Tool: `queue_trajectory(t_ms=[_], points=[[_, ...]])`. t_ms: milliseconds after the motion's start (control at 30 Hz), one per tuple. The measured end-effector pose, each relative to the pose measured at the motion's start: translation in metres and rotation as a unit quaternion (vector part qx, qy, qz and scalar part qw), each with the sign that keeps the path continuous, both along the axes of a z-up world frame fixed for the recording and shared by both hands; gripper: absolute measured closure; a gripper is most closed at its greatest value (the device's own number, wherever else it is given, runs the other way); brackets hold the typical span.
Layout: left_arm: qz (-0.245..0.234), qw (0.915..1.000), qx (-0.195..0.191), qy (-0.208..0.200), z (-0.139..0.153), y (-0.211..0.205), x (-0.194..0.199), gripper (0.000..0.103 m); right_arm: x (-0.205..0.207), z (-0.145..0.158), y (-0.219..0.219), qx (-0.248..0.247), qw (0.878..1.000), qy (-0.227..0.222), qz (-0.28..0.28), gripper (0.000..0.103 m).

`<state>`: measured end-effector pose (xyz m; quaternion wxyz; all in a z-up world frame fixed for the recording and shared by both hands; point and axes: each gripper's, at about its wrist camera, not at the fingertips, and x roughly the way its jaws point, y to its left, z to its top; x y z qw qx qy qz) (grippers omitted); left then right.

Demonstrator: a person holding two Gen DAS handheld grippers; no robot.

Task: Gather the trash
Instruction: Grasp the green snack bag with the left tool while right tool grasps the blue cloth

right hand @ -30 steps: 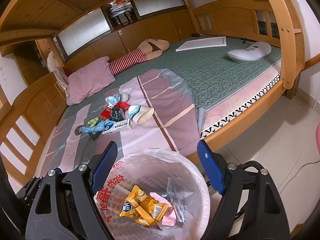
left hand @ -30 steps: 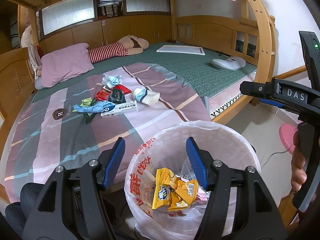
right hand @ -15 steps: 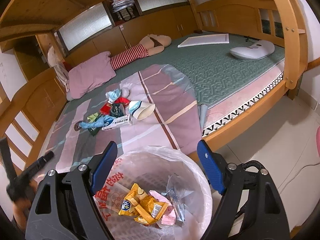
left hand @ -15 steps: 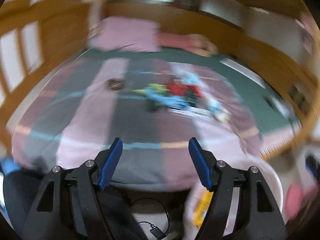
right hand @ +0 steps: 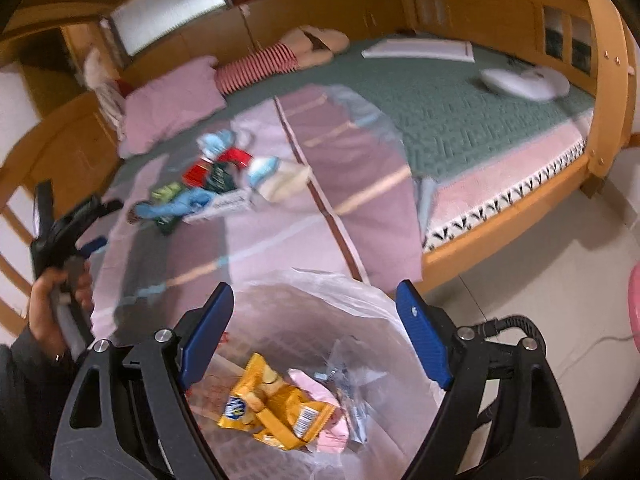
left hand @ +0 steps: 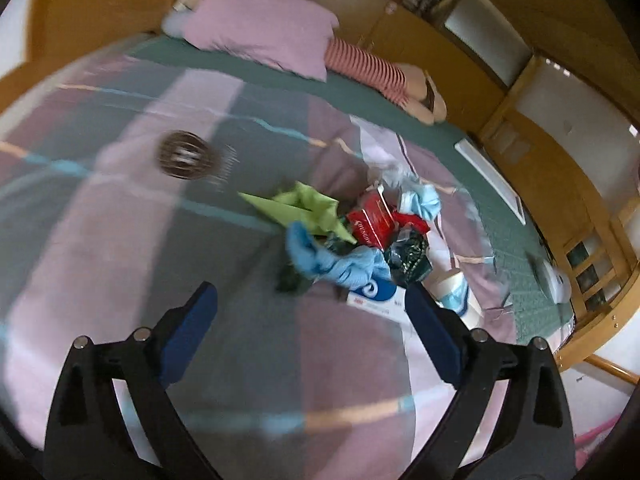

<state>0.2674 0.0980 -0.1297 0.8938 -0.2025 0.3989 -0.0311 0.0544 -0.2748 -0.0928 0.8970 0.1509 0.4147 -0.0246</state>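
A pile of trash lies on the striped blanket: a green wrapper (left hand: 304, 210), a red box (left hand: 370, 220), a blue crumpled cloth (left hand: 340, 260), a white and blue box (left hand: 374, 296) and a paper cup (left hand: 456, 294). My left gripper (left hand: 308, 324) is open and empty, hovering over the blanket just short of the pile. My right gripper (right hand: 314, 338) is open and empty above the bin bag (right hand: 320, 312), which holds yellow snack wrappers (right hand: 272, 408). The pile also shows in the right wrist view (right hand: 216, 188), with the left gripper (right hand: 92, 220) beside it.
A pink pillow (left hand: 260, 36) and a striped doll (left hand: 376, 72) lie at the bed's far side. A white device (right hand: 524, 82) and a white board (right hand: 420, 50) rest on the green mat. A wooden bed frame (right hand: 604, 80) borders the floor.
My left gripper swung from above the bin out over the bed, close to the trash pile. My right gripper stayed over the bin, tilting slightly.
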Motion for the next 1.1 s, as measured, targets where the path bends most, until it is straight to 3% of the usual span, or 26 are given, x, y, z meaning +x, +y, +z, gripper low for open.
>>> queue_trajectory(t_ms=[100, 133, 200, 233, 300, 367, 467, 500, 567, 600, 633, 667, 733, 833, 967, 1033, 1100], points=[[-0.010, 0.9999, -0.002, 0.005, -0.023, -0.010, 0.031, 0.011, 0.015, -0.005, -0.001, -0.006, 1.000, 0.013, -0.011, 0.021], [-0.004, 0.9998, 0.005, 0.020, -0.030, -0.008, 0.041, 0.018, 0.021, -0.006, 0.000, -0.006, 1.000, 0.016, -0.012, 0.021], [-0.001, 0.9979, -0.017, 0.062, -0.043, -0.004, 0.053, 0.078, 0.032, -0.008, 0.005, -0.002, 1.000, 0.019, -0.009, 0.021], [-0.003, 0.9961, -0.027, 0.084, -0.049, -0.002, 0.055, 0.087, 0.040, -0.009, 0.009, 0.001, 1.000, 0.020, -0.005, 0.021], [0.004, 0.9949, -0.041, 0.092, -0.049, 0.002, 0.050, 0.090, 0.057, -0.010, 0.020, 0.008, 1.000, 0.018, 0.009, 0.021], [0.008, 0.9957, -0.040, 0.084, -0.039, 0.009, 0.036, 0.090, 0.075, -0.008, 0.032, 0.019, 0.999, 0.012, 0.029, 0.021], [0.030, 0.9970, 0.013, 0.070, -0.021, 0.025, 0.007, 0.090, 0.108, -0.007, 0.045, 0.057, 0.996, 0.015, 0.060, 0.021], [0.040, 0.9962, 0.025, 0.072, -0.019, 0.033, -0.003, 0.090, 0.121, -0.006, 0.051, 0.054, 0.996, 0.013, 0.068, 0.021], [0.061, 0.9933, 0.033, 0.092, -0.024, 0.052, -0.018, 0.089, 0.154, -0.006, 0.066, 0.001, 0.997, 0.011, 0.078, 0.021], [0.067, 0.9923, 0.025, 0.101, -0.027, 0.058, -0.023, 0.085, 0.166, -0.008, 0.072, -0.013, 0.997, 0.015, 0.081, 0.021], [0.074, 0.9911, 0.006, 0.110, -0.029, 0.064, -0.027, 0.069, 0.185, -0.013, 0.077, -0.022, 0.996, 0.023, 0.081, 0.021], [0.081, 0.9901, -0.010, 0.114, -0.030, 0.071, -0.031, 0.062, 0.193, -0.015, 0.079, -0.021, 0.996, 0.027, 0.079, 0.021], [0.112, 0.9895, -0.013, 0.090, -0.022, 0.083, -0.038, 0.043, 0.212, -0.023, 0.088, -0.004, 0.996, 0.044, 0.081, 0.021], [0.147, 0.9881, 0.014, 0.043, -0.003, 0.092, -0.040, 0.033, 0.222, -0.032, 0.117, 0.002, 0.991, 0.056, 0.124, 0.021], [0.100, 0.9933, 0.031, 0.048, 0.000, 0.080, -0.002, 0.029, 0.221, -0.038, 0.140, 0.001, 0.988, 0.069, 0.141, 0.021], [0.042, 0.9944, 0.052, 0.081, -0.012, 0.060, 0.025, 0.029, 0.217, -0.038, 0.142, 0.016, 0.987, 0.074, 0.141, 0.021], [0.003, 0.9897, 0.072, 0.124, -0.030, 0.041, 0.036, 0.029, 0.210, -0.036, 0.142, 0.011, 0.987, 0.072, 0.140, 0.021]])
